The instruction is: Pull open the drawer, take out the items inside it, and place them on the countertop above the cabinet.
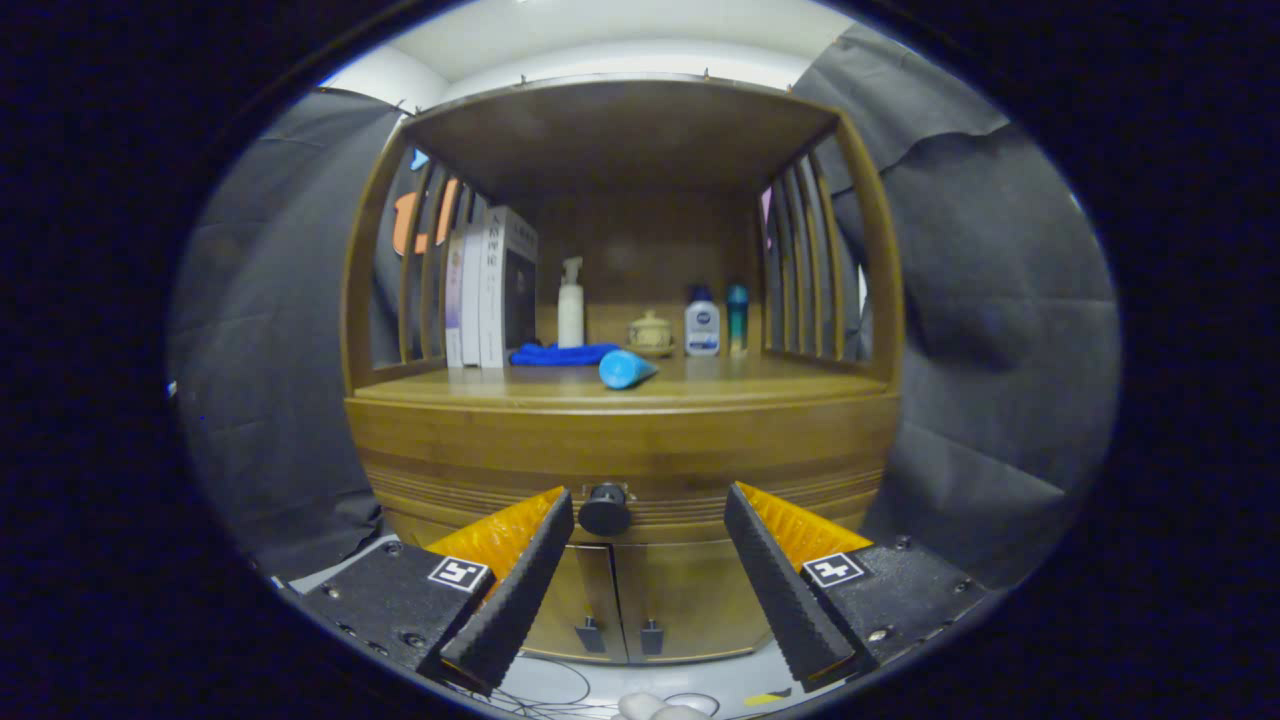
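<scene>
The gripper point(648, 520) has its fingers spread wide apart with nothing between them but air; the drawer's round knob point(605, 509) sits just ahead, nearer the left finger than the right. The drawer point(620, 465) itself lies flush in the cabinet front, closed, so what it holds cannot be seen. That fits either a drawer yet to be pulled or one pushed back in after emptying.

On the bench point(700, 385) above and beyond the fingers, a blue tube point(626, 369) lies on its side close to the front edge, with a blue cloth point(560, 354) behind it, books point(490, 290) to the left, a pump bottle point(571, 305), a small lidded jar point(650, 333) and two more bottles point(718, 322) further back.

Risks, as a judgement: the knob is small and off centre to the fingers, so closing on it now could catch it with one finger only and slip off. The tube near the edge could roll off if the cabinet is jolted. The slatted side posts point(880, 260) narrow the bench, so open room lies mainly at its front right. Below, the cabinet doors point(615, 600) and loose cables point(560, 690) on the floor crowd any low approach.
</scene>
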The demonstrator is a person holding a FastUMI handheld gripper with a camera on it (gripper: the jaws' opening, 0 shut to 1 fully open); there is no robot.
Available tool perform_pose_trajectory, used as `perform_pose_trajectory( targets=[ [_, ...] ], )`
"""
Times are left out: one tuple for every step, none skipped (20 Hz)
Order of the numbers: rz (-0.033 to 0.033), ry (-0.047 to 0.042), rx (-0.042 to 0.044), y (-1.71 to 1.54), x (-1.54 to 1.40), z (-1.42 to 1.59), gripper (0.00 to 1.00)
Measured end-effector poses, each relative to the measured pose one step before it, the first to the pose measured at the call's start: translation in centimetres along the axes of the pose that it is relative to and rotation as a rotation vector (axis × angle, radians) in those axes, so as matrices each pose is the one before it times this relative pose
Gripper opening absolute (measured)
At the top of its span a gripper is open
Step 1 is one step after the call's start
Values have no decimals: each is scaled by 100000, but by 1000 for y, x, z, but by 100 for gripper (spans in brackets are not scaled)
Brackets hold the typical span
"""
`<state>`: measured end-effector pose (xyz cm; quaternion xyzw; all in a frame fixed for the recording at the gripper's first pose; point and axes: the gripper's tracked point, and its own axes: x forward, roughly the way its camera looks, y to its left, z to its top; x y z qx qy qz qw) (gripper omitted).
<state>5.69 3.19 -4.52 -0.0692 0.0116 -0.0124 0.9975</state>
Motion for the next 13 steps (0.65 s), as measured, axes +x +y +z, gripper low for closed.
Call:
perform_pose_trajectory(
  targets=[
    [656,-2684,1156,-83,-1970,1028,99],
    [1184,-1262,1750,187,-1709,705,99],
    [1111,-531,1303,195,-1528,579,99],
    [557,-382,792,16,-1188,507,99],
    [548,-1641,-258,56,-993,699,99],
    [-313,-1143,-627,-108,-810,632,99],
    [216,-1014,-278,100,-688,525,99],
    [1474,-885,-507,518,-592,225,99],
    [514,1374,-872,163,-497,-191,99],
    [60,685,-806,-188,-293,-164,99],
    [-847,376,-298,-235,-316,-34,99],
    [-786,21,61,-251,-307,144,99],
    [-528,73,513,-170,-285,91,99]
  ],
)
